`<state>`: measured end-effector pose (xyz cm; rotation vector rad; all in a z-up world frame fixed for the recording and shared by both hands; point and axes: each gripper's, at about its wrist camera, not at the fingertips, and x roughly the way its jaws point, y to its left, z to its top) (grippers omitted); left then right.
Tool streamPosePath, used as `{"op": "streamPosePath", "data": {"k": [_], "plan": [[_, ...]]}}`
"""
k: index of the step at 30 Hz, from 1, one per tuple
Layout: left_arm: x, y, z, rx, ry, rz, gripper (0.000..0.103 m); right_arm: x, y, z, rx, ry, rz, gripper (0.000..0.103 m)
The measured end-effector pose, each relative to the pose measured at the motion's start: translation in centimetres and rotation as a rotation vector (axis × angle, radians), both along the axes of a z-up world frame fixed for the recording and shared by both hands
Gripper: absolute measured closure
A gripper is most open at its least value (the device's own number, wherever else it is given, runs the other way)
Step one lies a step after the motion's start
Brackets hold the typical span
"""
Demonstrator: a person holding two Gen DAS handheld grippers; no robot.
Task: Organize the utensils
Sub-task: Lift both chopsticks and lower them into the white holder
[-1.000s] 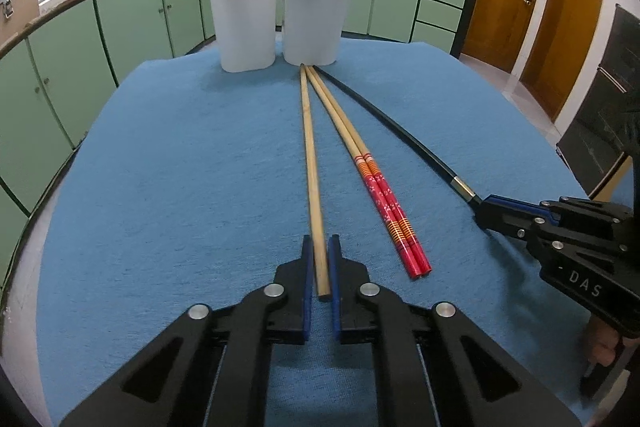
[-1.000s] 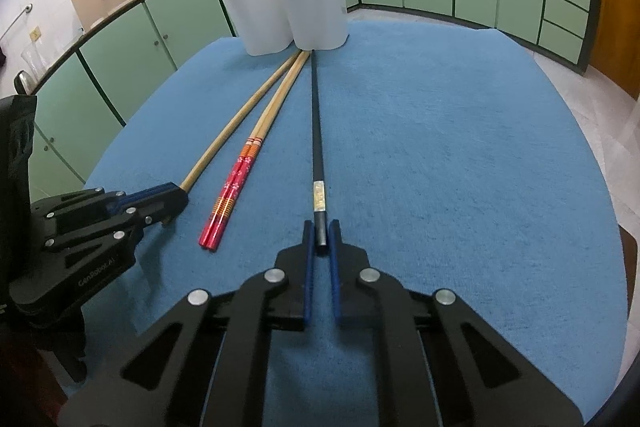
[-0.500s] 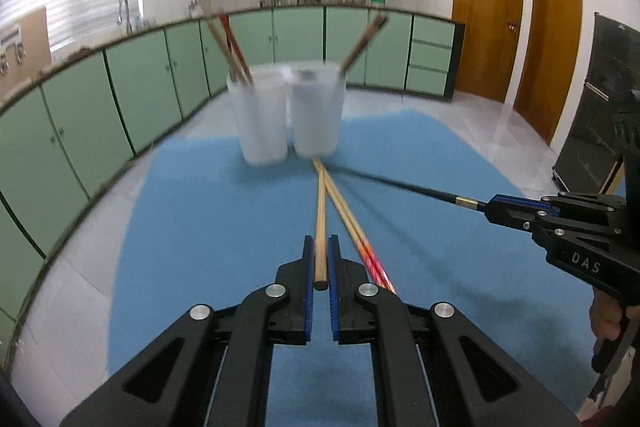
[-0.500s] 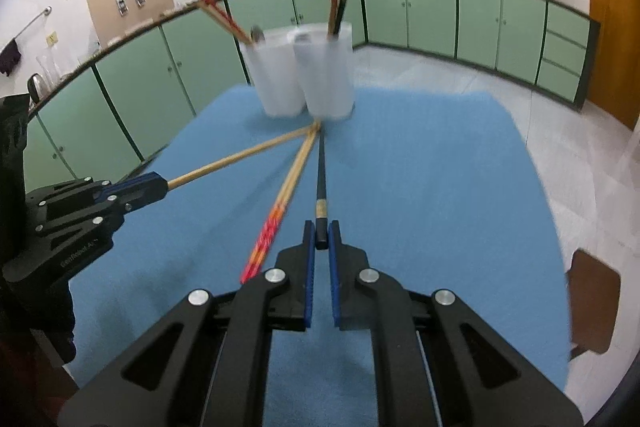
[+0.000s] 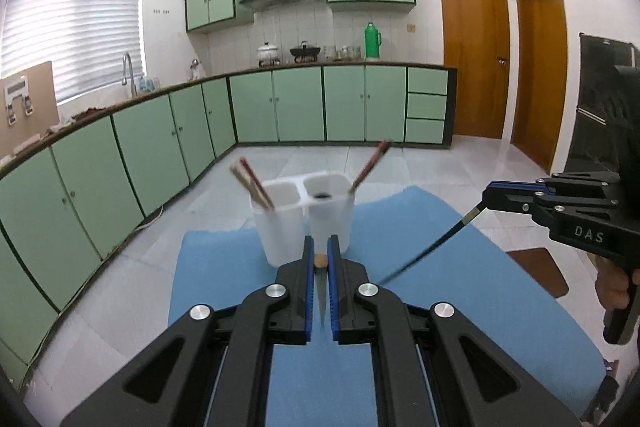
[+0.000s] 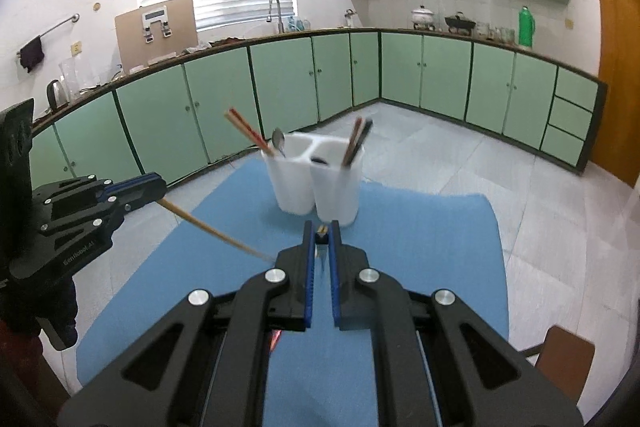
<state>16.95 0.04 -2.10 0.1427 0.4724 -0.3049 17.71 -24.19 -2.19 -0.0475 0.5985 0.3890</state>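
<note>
A blue mat [image 5: 460,267] covers the table below both grippers, and ahead of them on its far part stands the white two-compartment utensil holder [image 5: 304,215], chopsticks already leaning out of both cups. The left gripper [image 5: 320,263] is clamped on the butt end of a bamboo chopstick [image 6: 216,233], which hangs down and away beneath its fingers, tip low toward the mat. The right gripper [image 6: 321,237] pinches the end of a black chopstick [image 5: 432,251] the same way, its length slanting down in front of the left one. Each stick is held only at its very end, so I'd worry about it pivoting or slipping in the grip. The holder looks light; a dragging tip could tip it, or catch on the sticks already inside, and the two long sticks could cross as they near the cups.
</note>
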Motion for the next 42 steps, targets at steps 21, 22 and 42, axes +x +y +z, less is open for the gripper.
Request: {"op": "streamPosePath", "data": {"k": [21, 22, 42], "plan": [[3.9, -0.7, 9.4, -0.045, -0.211, -0.037, 0.097, 7.3, 0.9, 12.9, 0.086, -0.136, 0.085, 0.097], [4.4, -0.7, 10.0, -0.050, -0.228, -0.035, 0.097, 7.8, 0.9, 13.6, 0.095, -0.149, 0.080, 0.097], [15.6, -0.6, 5.3, -0.059, -0.067, 0.029, 0.096, 19.1, 2.6, 7.5, 0.048, -0.088, -0.038, 0.096]]}}
